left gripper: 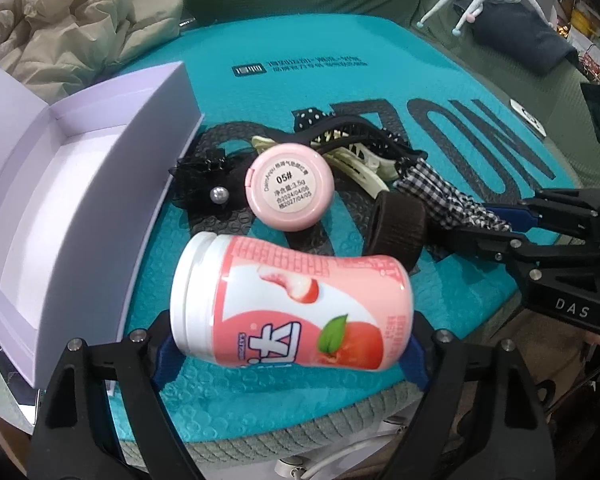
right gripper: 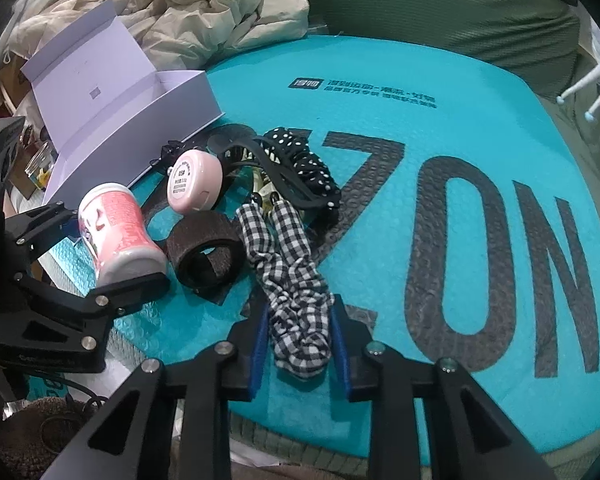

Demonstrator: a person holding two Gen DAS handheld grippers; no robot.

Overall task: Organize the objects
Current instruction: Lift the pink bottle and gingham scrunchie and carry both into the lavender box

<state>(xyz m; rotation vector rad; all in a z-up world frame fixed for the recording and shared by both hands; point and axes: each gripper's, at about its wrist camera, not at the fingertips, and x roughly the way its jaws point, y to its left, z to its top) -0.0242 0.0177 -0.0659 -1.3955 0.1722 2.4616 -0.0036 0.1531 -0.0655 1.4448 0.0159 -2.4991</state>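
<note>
Two grippers sit at the near edge of the teal mat [right gripper: 480, 92], and I read each as already on its own item: the left gripper [left gripper: 288, 344] spans the pink bottle [left gripper: 290, 304] wide, pads at cap and base, the bottle lying on its side with its long axis across the fingers. The right gripper [right gripper: 300, 344] is closed narrow on the checked scrunchie [right gripper: 296, 288] — its length runs away along the fingers. The open lilac box [left gripper: 80, 200] lies just left of the bottle, so the left hand is nearer.
</note>
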